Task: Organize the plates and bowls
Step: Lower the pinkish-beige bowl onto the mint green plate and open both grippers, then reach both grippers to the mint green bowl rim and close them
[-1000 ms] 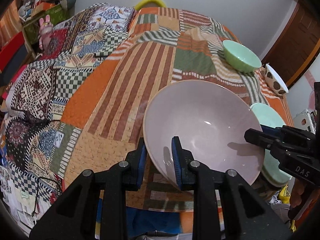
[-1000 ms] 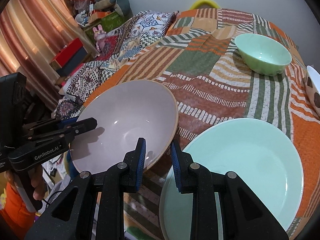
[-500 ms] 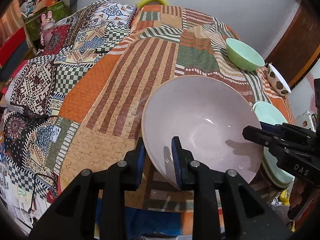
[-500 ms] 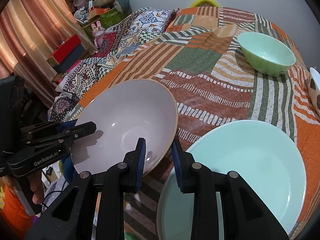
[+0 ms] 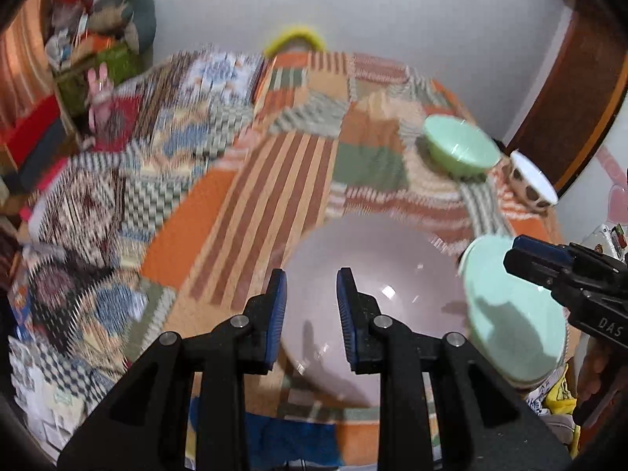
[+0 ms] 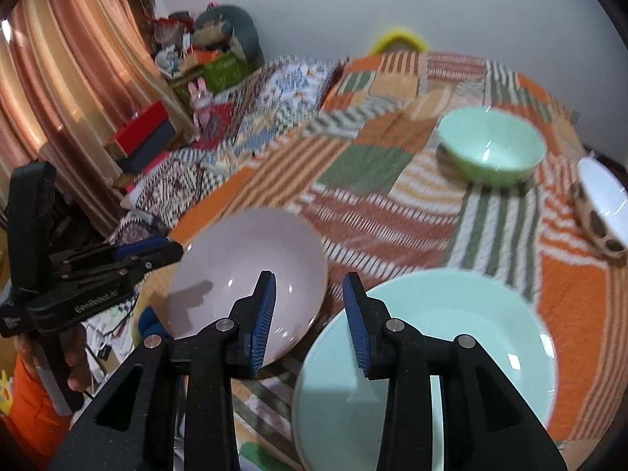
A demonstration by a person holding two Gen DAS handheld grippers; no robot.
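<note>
A pale pink plate (image 5: 384,286) lies at the near edge of the quilt-covered table; it also shows in the right wrist view (image 6: 243,267). A mint green plate (image 6: 451,349) lies to its right, and shows in the left wrist view (image 5: 510,314). My left gripper (image 5: 311,314) is open, its jaws on either side of the pink plate's near rim without touching it. My right gripper (image 6: 310,316) is open and empty, over the gap between the two plates. A mint green bowl (image 6: 490,149) and a white bowl with brown spots (image 6: 600,204) stand at the far right.
The patchwork quilt (image 5: 274,180) covers the whole table. A yellow ring-shaped object (image 5: 294,37) peeks over the far edge. Boxes, soft toys and a curtain (image 6: 59,78) stand to the left of the table. A brown door (image 5: 581,90) is at the right.
Both grippers have opened and let go of their plates' rims, and both have pulled back and up. The pink and green plates now lie on the table.
</note>
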